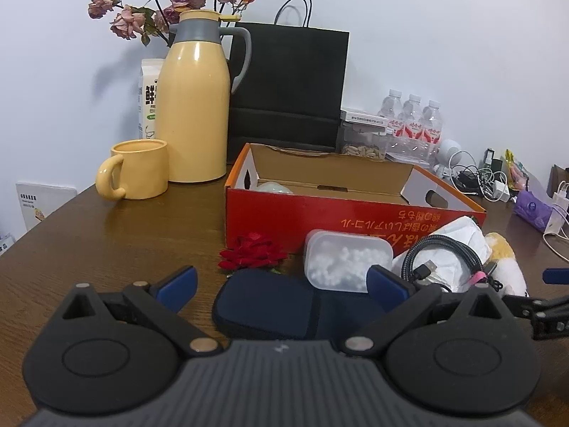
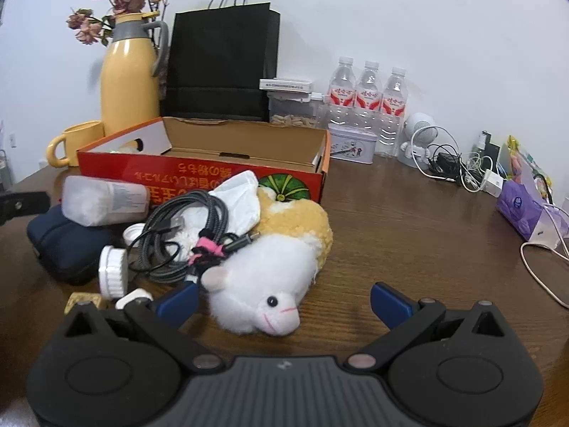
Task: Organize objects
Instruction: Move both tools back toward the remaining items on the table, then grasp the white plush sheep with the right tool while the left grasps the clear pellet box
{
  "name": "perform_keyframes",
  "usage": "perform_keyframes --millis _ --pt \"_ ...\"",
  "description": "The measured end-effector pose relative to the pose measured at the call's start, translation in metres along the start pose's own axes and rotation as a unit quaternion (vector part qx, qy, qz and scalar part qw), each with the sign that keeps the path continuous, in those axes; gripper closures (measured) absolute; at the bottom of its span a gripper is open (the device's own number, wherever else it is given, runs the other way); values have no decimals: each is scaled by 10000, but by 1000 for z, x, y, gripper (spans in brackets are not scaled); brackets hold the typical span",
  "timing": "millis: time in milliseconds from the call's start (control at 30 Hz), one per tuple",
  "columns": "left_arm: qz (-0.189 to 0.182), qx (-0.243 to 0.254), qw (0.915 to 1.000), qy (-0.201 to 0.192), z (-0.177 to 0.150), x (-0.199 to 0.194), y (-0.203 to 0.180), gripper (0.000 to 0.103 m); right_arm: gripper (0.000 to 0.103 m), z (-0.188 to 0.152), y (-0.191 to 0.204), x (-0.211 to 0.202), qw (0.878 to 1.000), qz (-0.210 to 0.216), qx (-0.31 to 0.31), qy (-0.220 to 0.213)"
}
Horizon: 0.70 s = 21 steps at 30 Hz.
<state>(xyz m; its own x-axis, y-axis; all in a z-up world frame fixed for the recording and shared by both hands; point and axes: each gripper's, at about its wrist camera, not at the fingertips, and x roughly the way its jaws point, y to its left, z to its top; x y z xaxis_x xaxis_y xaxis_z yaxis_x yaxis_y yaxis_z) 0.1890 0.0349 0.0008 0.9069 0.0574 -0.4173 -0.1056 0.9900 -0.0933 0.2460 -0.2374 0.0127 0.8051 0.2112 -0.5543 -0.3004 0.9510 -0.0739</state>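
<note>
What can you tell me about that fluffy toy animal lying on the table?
The plush toy is a soft lamb-like animal with a fluffy white head, a black bead eye, a stitched pink mouth, a pinkish ear and a woolly yellow body. It lies on its side on the brown wooden table, head toward the open right gripper. A coiled braided cable and crumpled white paper rest against it.

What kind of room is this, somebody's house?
Probably a home or small office, on a cluttered wooden table. A yellow thermos jug and matching mug stand by dried roses, with water bottles and tangled chargers along the wall.
</note>
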Motion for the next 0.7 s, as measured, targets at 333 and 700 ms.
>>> perform_keyframes --millis 333,700 --pt "-77 -117 9999 24 -2 2 4 0 0 9 4 34 9988 -343 -150 319" --pt "-104 -153 9998 61 -2 4 6 0 23 12 -3 53 9995 -68 -67 302"
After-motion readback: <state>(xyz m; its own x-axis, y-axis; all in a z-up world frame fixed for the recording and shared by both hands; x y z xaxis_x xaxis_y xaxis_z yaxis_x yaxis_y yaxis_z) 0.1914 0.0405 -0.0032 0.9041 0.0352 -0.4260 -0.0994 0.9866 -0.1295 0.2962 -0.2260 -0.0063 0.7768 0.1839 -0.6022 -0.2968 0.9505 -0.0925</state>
